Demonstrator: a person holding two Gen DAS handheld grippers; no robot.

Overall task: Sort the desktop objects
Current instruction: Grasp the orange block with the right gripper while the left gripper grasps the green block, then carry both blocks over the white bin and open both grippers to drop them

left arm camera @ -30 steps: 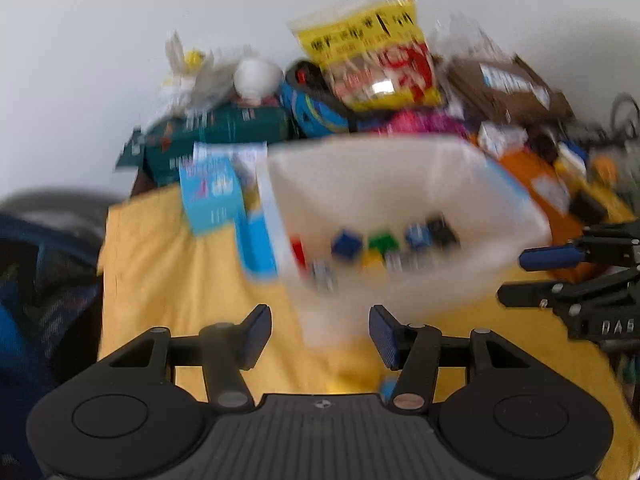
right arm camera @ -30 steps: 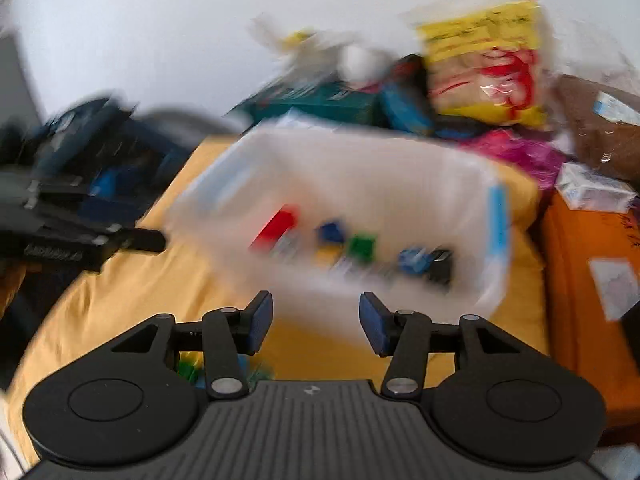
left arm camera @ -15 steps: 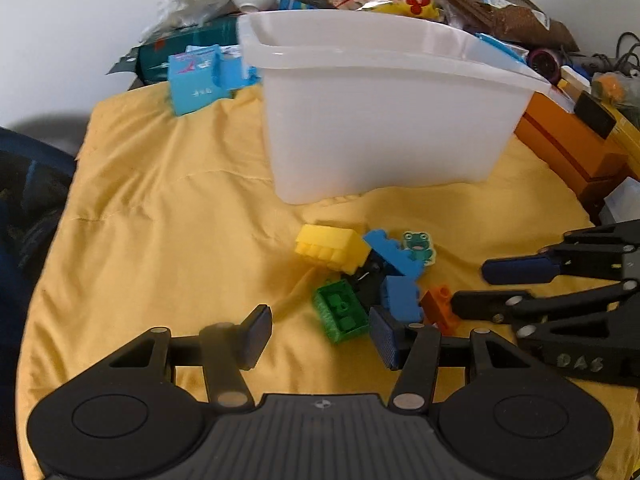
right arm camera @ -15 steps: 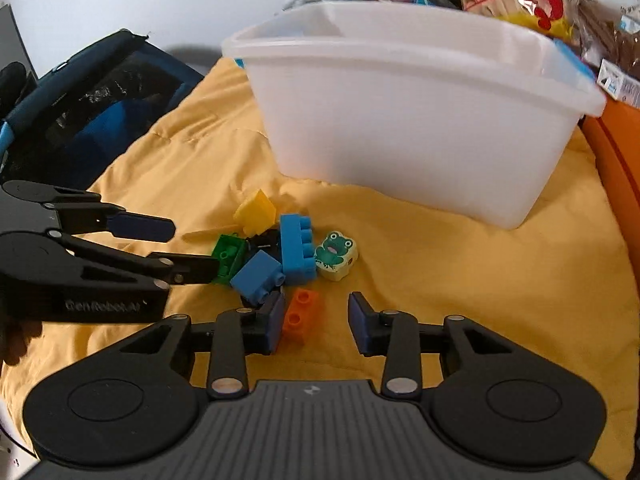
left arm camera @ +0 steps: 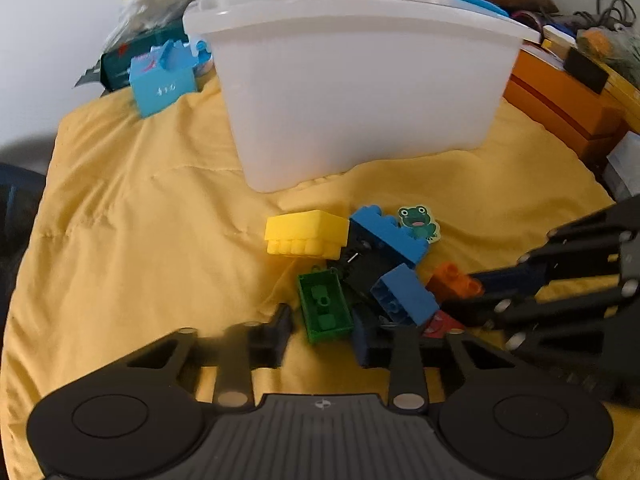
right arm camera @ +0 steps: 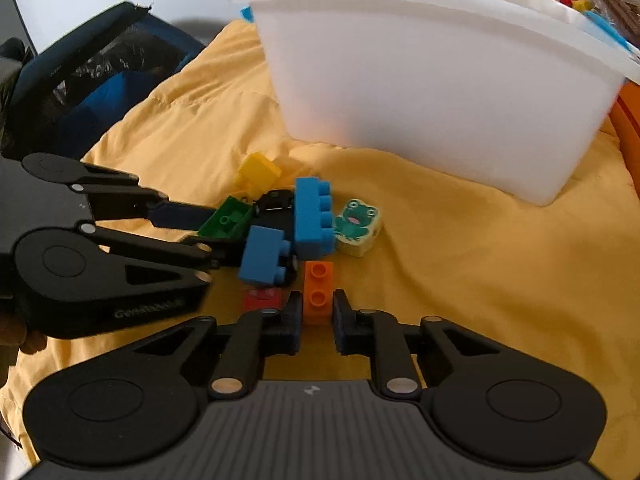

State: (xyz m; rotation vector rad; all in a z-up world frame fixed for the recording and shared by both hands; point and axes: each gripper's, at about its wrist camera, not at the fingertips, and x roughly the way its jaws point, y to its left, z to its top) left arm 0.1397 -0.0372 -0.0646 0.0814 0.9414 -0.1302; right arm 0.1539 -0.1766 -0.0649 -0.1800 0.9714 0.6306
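A pile of toy bricks lies on the yellow cloth (left arm camera: 140, 240) in front of a white plastic bin (left arm camera: 360, 100). In it are a yellow brick (left arm camera: 306, 232), two blue bricks (left arm camera: 404, 296), a frog block (left arm camera: 418, 222) and a red brick (right arm camera: 262, 300). My left gripper (left arm camera: 324, 336) is open and straddles a green brick (left arm camera: 324, 308), with its fingers close to the brick's sides. My right gripper (right arm camera: 317, 320) is shut on an orange brick (right arm camera: 318, 288) at the near edge of the pile. That brick still rests on the cloth.
Snack bags and boxes are heaped behind the bin. A blue house-shaped box (left arm camera: 162, 80) stands to the left of the bin, and orange boxes (left arm camera: 560, 104) to its right. A dark blue bag (right arm camera: 100, 80) sits beyond the cloth's left edge.
Both grippers dropped from bin height to the brick pile. The left jaws narrowed around the green brick. The right jaws closed on the orange brick.
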